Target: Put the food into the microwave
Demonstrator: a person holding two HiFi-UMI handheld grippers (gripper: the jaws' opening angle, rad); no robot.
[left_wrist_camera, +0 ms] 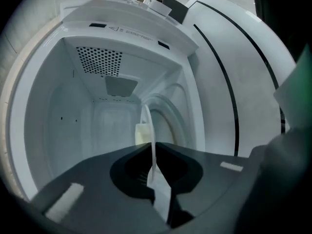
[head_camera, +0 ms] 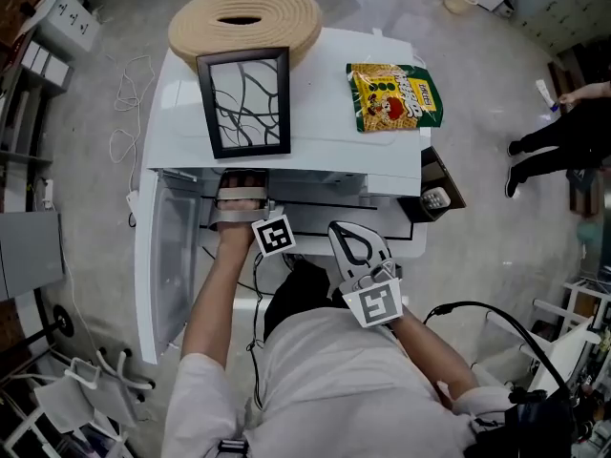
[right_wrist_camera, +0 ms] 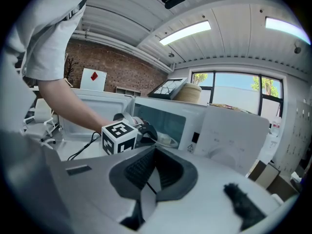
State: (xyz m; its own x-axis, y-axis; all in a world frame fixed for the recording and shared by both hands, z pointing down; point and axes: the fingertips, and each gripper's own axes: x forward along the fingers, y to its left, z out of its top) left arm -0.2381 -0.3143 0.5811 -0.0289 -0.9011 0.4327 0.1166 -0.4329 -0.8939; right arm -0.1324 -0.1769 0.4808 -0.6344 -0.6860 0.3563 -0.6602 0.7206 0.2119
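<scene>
Step in hand: insertion. My left gripper (left_wrist_camera: pixel 152 151) is inside the open microwave (head_camera: pixel 325 146), jaws narrow and pinched on the rim of a thin white plate (left_wrist_camera: pixel 147 123). The plate shows edge-on in the left gripper view. A pale yellowish bit of food (left_wrist_camera: pixel 140 133) sits on it; I can't tell what kind. The plate is inside the cavity, close to the round turntable (left_wrist_camera: pixel 171 121), and I can't tell whether they touch. My right gripper (right_wrist_camera: pixel 148 178) hangs back in front of the oven, jaws together, nothing between them.

Next move, my guess: set the plate flat and roughly centred on the turntable. Keep it level so the food doesn't slide. Only then ease the jaws and back straight out without catching the rim. The door (head_camera: pixel 158 256) stands wide open at the left and needs shutting after that.

Materials:
- The plate looks rigid and glossy, probably ceramic or hard plastic. The thin rim gives a small grip area, so it may pivot in the pads.
- The cavity walls are smooth and white with rounded corners and a patch of perforated vent holes (left_wrist_camera: pixel 100 61).
- The housing is glossy white.
- On top are a black-framed picture (head_camera: pixel 244 103), a coiled woven mat (head_camera: pixel 244 22) and a crinkly snack bag (head_camera: pixel 393 95), none of them part of this step.
</scene>
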